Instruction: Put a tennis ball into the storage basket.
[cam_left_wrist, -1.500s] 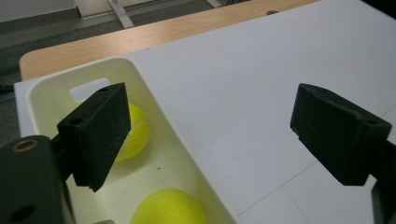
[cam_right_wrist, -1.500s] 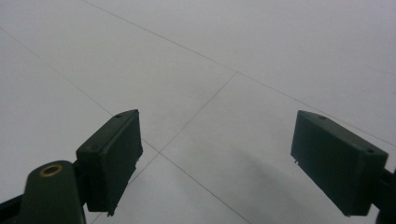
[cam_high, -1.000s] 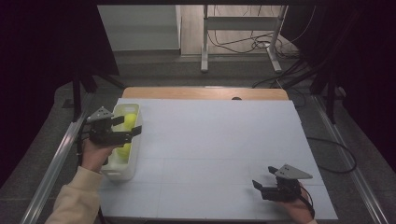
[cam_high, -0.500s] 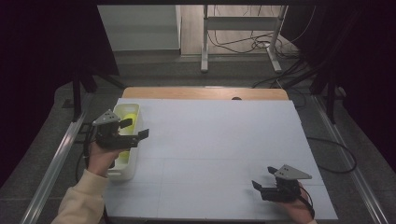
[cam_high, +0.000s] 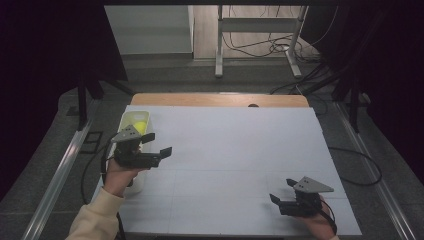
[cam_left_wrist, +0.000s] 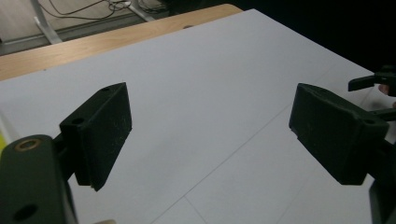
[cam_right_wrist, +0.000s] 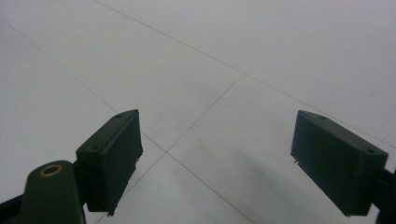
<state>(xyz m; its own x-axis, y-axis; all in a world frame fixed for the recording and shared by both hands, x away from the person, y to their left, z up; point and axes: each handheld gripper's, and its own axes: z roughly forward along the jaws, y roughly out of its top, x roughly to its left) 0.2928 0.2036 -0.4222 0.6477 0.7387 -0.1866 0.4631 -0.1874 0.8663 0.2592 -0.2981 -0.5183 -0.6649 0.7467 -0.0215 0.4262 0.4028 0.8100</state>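
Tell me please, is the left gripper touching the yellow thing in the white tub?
Apart. In the left gripper view the left gripper has open jaws with bare white table between them; the high view shows the yellow thing in the tub, behind it.

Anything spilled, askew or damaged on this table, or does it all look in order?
Nothing stands out. The white bin sits squarely along the table's left edge with a yellow-green object inside it. The left gripper and right gripper both have open jaws with nothing between them.

One white bin (cam_high: 131, 121); one yellow item (cam_high: 140, 124) inside; two claws: left claw (cam_high: 159, 144), right claw (cam_high: 281, 190).
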